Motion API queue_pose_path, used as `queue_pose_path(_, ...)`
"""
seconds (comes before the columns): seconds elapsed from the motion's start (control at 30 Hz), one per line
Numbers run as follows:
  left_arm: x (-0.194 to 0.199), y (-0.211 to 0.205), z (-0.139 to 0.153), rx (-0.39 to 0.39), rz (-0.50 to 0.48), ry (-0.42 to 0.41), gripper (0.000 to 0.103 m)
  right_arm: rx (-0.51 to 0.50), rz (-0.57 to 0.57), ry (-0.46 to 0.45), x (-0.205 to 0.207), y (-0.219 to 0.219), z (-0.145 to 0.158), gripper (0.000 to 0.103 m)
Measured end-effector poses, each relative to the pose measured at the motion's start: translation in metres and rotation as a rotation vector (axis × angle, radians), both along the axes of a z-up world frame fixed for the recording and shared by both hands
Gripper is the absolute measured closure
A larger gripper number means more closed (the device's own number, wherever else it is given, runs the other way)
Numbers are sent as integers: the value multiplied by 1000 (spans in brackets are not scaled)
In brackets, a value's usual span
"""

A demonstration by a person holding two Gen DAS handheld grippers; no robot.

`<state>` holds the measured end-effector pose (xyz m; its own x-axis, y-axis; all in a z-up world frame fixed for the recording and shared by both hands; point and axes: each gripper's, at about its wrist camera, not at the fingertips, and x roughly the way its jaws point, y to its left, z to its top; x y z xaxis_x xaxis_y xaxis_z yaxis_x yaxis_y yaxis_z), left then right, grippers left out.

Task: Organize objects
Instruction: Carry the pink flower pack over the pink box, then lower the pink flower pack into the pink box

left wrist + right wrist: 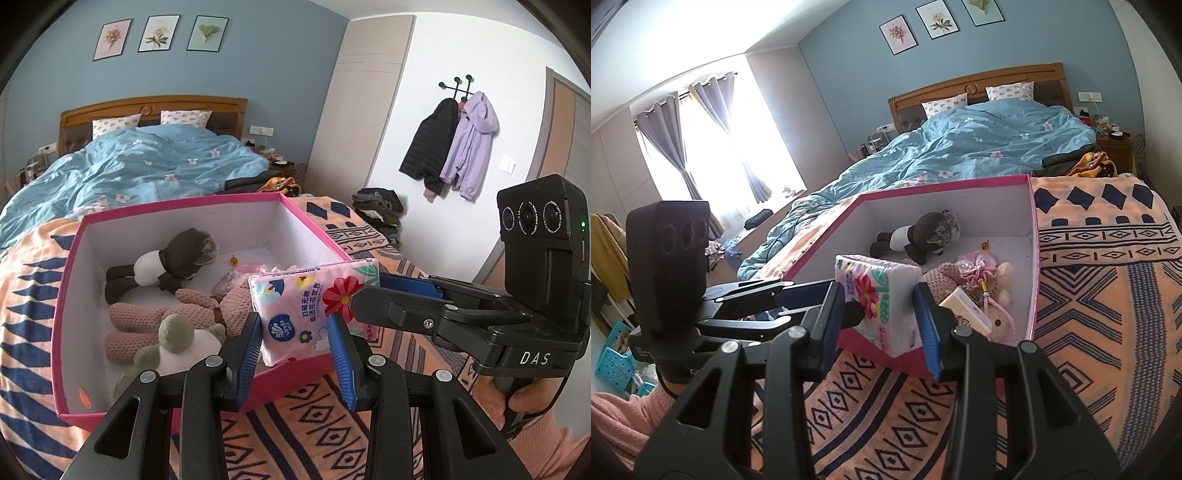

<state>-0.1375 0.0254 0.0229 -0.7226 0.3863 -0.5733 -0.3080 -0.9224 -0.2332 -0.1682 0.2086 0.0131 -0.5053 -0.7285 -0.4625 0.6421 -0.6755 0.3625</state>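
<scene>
Bedroom setting: a patterned orange blanket (pixel 332 424) is covering the foot of the bed, and a pink box (pixel 177 210) is resting on it.

Grip: the left gripper (pixel 295 332) and the right gripper (pixel 882 314) are both clamping one tissue pack (pixel 314 302), each pair of blue pads pressing on opposite faces, jaws narrow. The pack is hanging over the near corner of the box, its lower edge level with the rim, not yet released.

Box contents: a brown-and-white plush (pixel 166 266) is lying toward the far wall; a pink knitted toy (pixel 177 314) and a green plush (pixel 173 343) are sitting nearer the front, with a pink tasselled charm (pixel 979 273) beside them.

Progress, as a judgement: several items are already stowed; lowering and releasing the pack is remaining. Whether more loose items are waiting cannot be told.
</scene>
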Motion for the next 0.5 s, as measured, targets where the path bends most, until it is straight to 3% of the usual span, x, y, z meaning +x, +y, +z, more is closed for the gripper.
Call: queue_pose_path(0.5, -4, -3, -2, 0, 11, -9, 67, 6, -2, -11, -7, -4, -4, 61)
